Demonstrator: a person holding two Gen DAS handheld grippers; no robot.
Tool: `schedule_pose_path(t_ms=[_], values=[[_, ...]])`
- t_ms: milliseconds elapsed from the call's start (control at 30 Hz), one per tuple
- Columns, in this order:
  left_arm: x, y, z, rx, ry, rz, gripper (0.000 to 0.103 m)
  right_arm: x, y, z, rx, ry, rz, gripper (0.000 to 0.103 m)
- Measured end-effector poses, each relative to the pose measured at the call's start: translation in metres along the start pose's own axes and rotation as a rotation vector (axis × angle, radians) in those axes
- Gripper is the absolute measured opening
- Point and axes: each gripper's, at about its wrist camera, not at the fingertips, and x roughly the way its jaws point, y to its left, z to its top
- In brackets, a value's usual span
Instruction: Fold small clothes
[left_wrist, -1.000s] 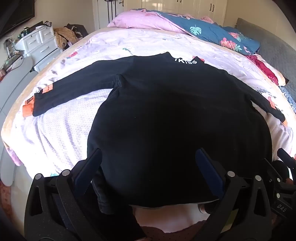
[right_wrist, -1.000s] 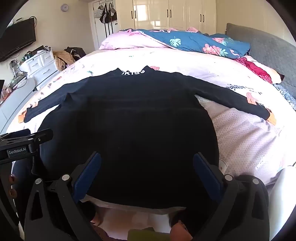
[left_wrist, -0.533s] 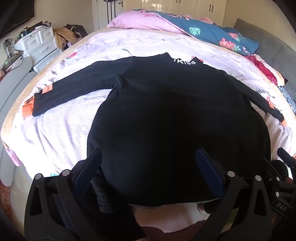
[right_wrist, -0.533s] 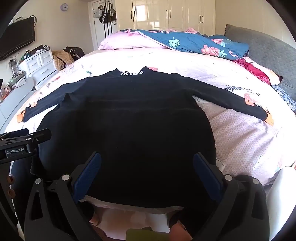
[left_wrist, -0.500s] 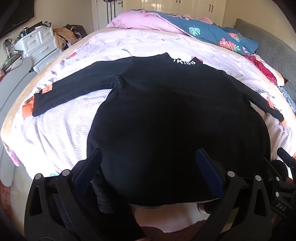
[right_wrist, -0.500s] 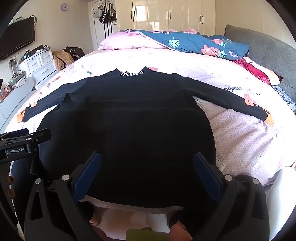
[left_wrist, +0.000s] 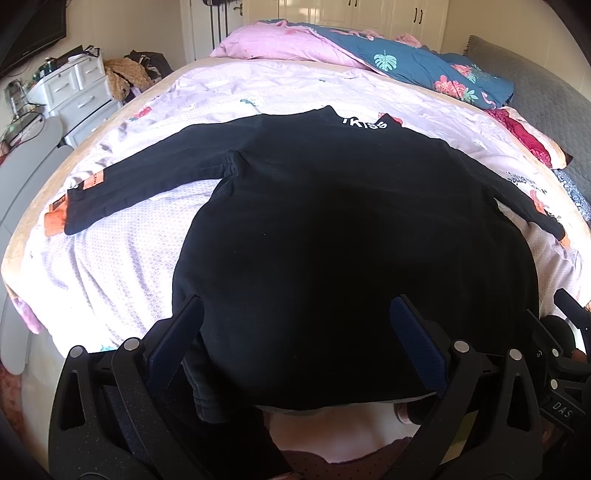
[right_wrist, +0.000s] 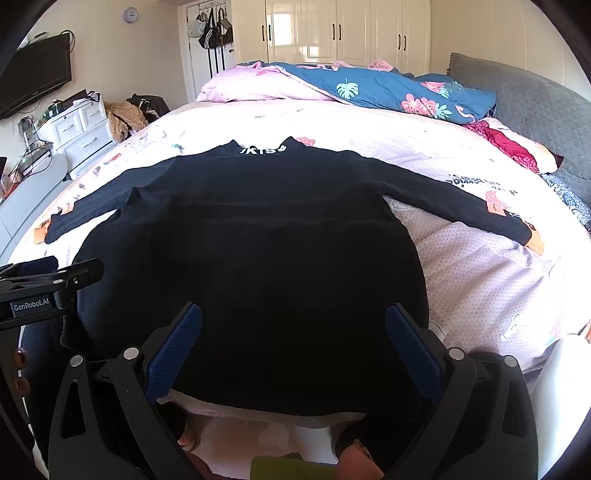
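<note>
A small black long-sleeved top lies flat on the bed with both sleeves spread out and white lettering at its collar. It also shows in the right wrist view. My left gripper is open and empty above the hem's left part. My right gripper is open and empty above the hem's right part. The left sleeve ends in an orange cuff; the right sleeve's cuff lies toward the bed's right side. The left gripper's body shows in the right wrist view.
The bed has a pale pink patterned cover. A pink pillow and a blue floral quilt lie at the far end. A white drawer unit stands left of the bed. A grey headboard cushion is at the right.
The right wrist view tilted up slightly between one second ago and half a second ago; the top and both open grippers have otherwise stayed as they were.
</note>
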Motion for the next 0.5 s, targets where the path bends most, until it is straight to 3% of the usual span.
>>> schedule_pose_path(t_ms=[500], values=[[-0.0024, -0.0004, 0.0007, 0.003, -0.004, 0.000, 0.095, 0.0004, -0.0010, 0.0001, -0.002, -0.001, -0.009, 0.099]])
